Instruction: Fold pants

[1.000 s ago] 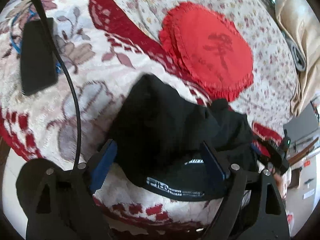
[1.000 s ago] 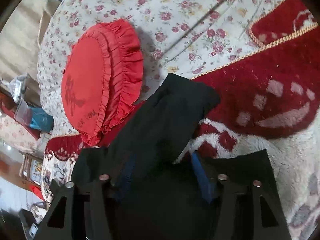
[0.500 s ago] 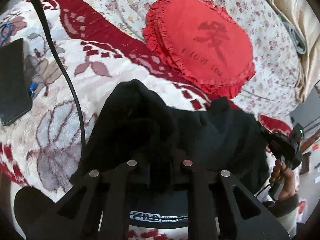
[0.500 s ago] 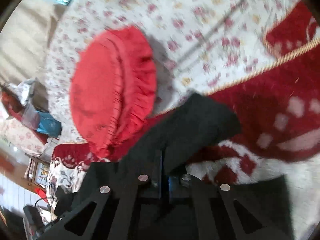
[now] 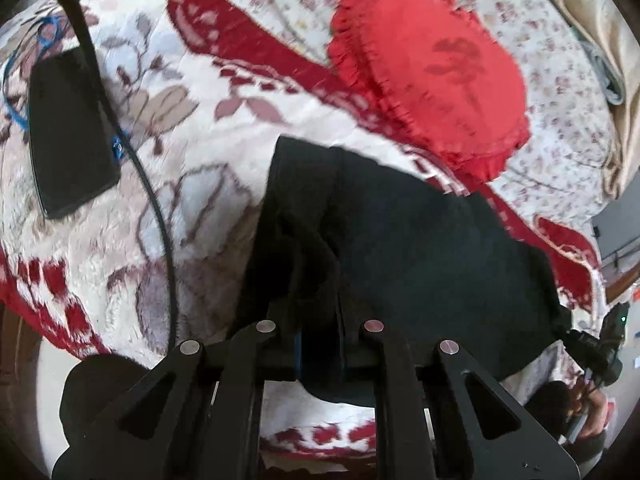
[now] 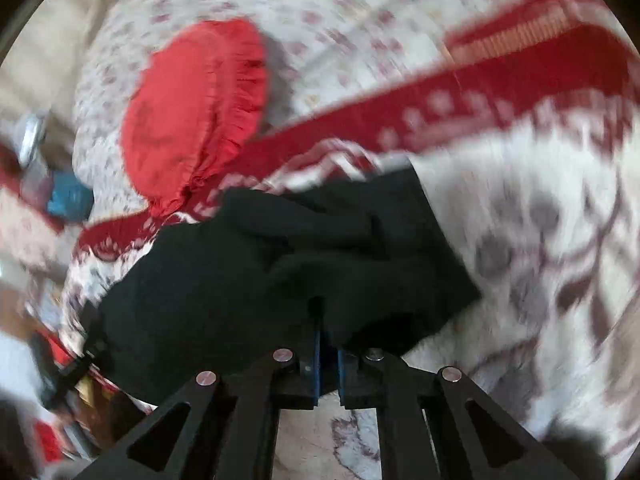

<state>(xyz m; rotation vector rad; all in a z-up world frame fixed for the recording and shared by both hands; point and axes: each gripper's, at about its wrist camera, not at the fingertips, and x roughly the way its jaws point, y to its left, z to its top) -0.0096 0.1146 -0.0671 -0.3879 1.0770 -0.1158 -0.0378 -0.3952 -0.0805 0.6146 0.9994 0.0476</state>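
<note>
Both grippers are clamped on the same garment: the left gripper [image 5: 318,336] pinches a bunched ridge of the black, soft-knit pants [image 5: 420,248], and the right gripper [image 6: 326,344] nips the near edge of the pants' cloth [image 6: 260,272] between its blue pads. From each set of fingers the fabric runs forward and away, toward the round red frilled cushion [image 5: 432,80] lying beyond it on the plush red-and-white floral blanket [image 5: 224,128]. The bundle's long axis appears to run across the bed from one gripper to the other, with the right gripper visible at the far right of the left wrist view [image 5: 600,344], though blur in the right wrist view leaves this uncertain. Each hand holds its own end, so neither is nearer. A flat black rectangular device [image 5: 68,132] and a black cable [image 5: 156,208] lie well apart to the left.

A second ago both sets of jaws stood wide around the cloth; they have since snapped shut, and the right hand has swept sideways, dragging the pants into a broader spread.
</note>
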